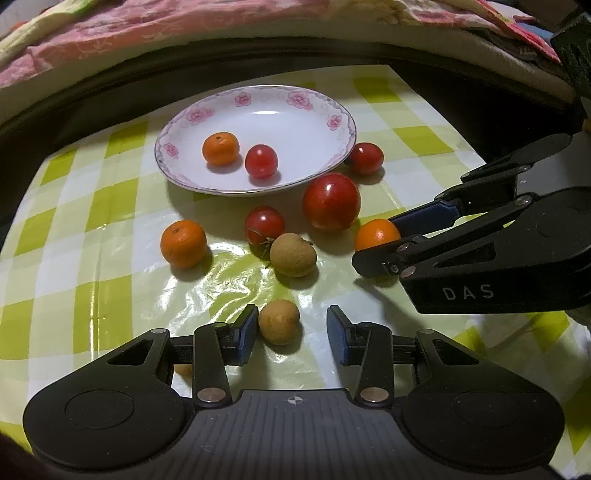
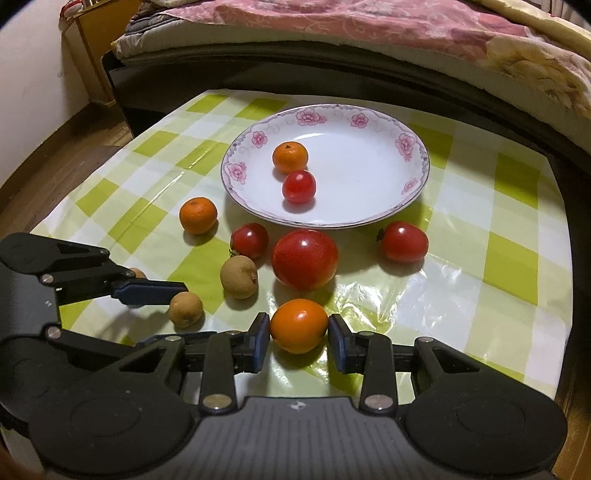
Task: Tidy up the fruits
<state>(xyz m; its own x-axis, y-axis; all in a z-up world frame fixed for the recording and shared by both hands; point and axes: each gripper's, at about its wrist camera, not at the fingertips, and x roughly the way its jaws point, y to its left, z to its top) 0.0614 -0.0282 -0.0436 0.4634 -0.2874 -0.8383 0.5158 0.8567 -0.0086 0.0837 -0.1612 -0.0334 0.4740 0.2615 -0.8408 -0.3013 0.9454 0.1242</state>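
A floral plate point(image 1: 334, 110) point(image 2: 373, 122) holds a small orange point(image 1: 220, 148) point(image 2: 290, 157) and a cherry tomato point(image 1: 261, 161) point(image 2: 299, 186). My left gripper point(image 1: 291, 334) is open around a brown longan point(image 1: 279, 322) point(image 2: 185, 308) on the table, its pads not touching it. My right gripper point(image 2: 298, 341) has its jaws around an orange point(image 2: 298, 325) point(image 1: 376, 234), with the pads at its sides. Whether they press on it I cannot tell. On the table lie a big tomato point(image 1: 331, 201) point(image 2: 305, 258), another longan point(image 1: 292, 254) point(image 2: 239, 277), an orange point(image 1: 183, 243) point(image 2: 198, 215) and two small tomatoes point(image 1: 264, 224) point(image 1: 365, 158).
The table has a green and white checked plastic cloth point(image 1: 92, 229) point(image 2: 480, 280). A bed with a pink flowered cover point(image 1: 110, 33) point(image 2: 369, 26) runs along the far edge. A wooden floor point(image 2: 74, 155) shows to the left.
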